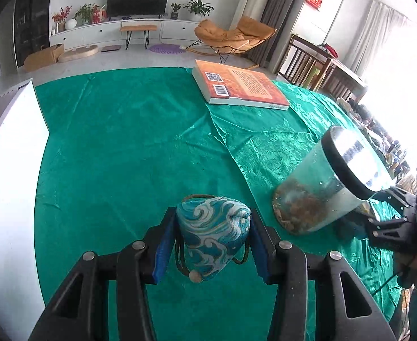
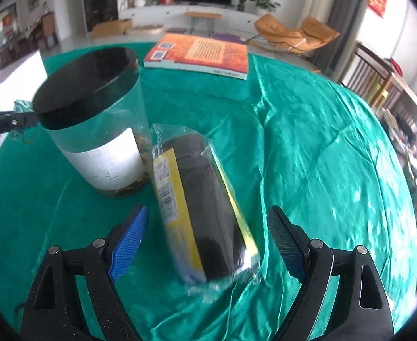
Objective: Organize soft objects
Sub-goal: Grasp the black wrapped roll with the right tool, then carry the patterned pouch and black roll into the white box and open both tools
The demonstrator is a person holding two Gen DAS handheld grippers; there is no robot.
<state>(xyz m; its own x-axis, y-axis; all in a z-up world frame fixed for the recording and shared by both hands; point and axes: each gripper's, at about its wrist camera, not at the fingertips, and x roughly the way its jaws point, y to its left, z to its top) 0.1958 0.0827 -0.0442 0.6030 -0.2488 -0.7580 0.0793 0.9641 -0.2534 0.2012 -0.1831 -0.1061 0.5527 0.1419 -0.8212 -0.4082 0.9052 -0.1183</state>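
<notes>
Left gripper (image 1: pixel 212 237) clamps the brocade pouch (image 1: pixel 212 236), lifted clear to relocate. Right gripper (image 2: pixel 208 244) gapes wide around the wrapped packet (image 2: pixel 202 207), untouched, lined up for grabbing.

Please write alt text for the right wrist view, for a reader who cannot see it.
Open right tongs flank a plastic-wrapped black and yellow pack lying on a green cloth. A black-lidded clear jar stands left of it, an orange book beyond.

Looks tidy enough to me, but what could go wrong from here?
The plastic jar stands right beside the wrapped black packet; closing the open right gripper could nudge it over. The packet's film looks slippery and may slip. The blue pouch in the left gripper trails a cord that might snag.
</notes>
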